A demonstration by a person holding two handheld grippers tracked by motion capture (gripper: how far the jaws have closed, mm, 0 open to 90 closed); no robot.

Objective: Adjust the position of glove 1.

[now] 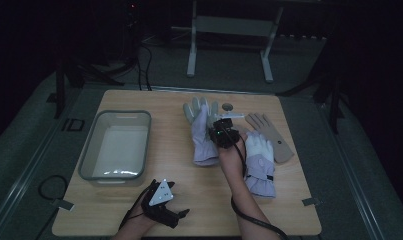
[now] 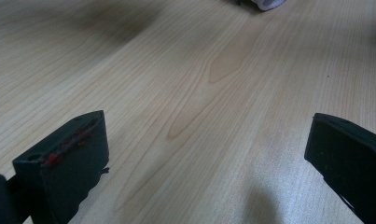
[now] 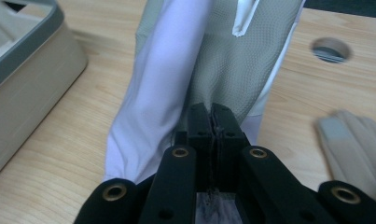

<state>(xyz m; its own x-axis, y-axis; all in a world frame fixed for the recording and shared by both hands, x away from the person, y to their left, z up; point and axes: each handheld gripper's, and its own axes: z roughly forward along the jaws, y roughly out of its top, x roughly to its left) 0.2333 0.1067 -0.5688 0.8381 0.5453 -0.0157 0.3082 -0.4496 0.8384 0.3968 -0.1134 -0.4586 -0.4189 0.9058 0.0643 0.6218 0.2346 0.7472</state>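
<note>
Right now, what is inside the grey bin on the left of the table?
The grey bin holds nothing that can be seen: its pale floor lies bare. The strip of floor just behind the near wall is covered by that wall.

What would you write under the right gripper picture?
Right gripper shut on a lavender-and-grey glove above the wooden table.

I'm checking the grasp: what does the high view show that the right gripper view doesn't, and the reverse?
Extra in the high view: the left tool idle near the front edge of the table, and a white glove beside the right forearm. Extra in the right gripper view: a close look at the right tool, jaws shut tight on fabric of the lavender glove, and its dotted grey palm. Shared: the lavender glove, the grey bin, the tan glove and the cable hole.
</note>
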